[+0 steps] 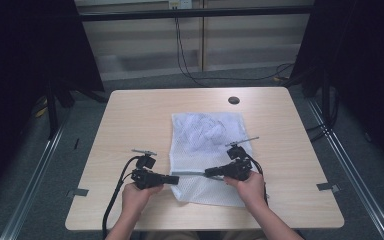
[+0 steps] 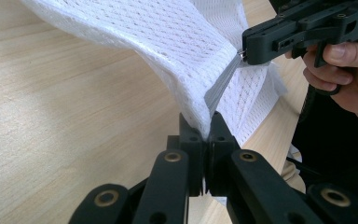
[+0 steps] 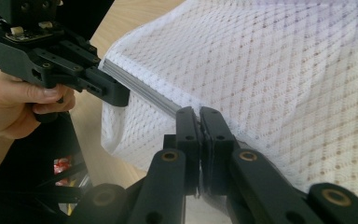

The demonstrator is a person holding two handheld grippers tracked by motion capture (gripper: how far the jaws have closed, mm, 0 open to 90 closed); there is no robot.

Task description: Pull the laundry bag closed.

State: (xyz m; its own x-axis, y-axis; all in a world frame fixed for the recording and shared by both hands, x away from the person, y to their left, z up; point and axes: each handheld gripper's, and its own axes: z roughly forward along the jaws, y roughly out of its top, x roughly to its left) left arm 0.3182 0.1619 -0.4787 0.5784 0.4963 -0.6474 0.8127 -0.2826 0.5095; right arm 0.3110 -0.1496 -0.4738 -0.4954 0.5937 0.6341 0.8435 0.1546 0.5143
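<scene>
- Left gripper: jaws pressed together on the grey zip strip at the near left edge of the white mesh bag. In the left gripper view the mesh rises out of the closed jaws and drapes up and to the left.
- Right gripper: jaws likewise clamped tight on the same grey strip, further along it. In the right gripper view the jaws meet with no gap over the strip, and the mesh spreads away to the right.
- Both grippers point at each other, tips near one another, with a short stretch of the strip taut between them.
- Mesh bag: lies on the wooden table, right of centre, long side running away from the person. Far part looks crumpled; near part is lifted slightly where the grippers hold it.
- Hands: left hand and right hand each grip a handle near the table's front edge.
- Other items: a small dark round cap sits in the tabletop near the far edge, well apart from the bag.
</scene>
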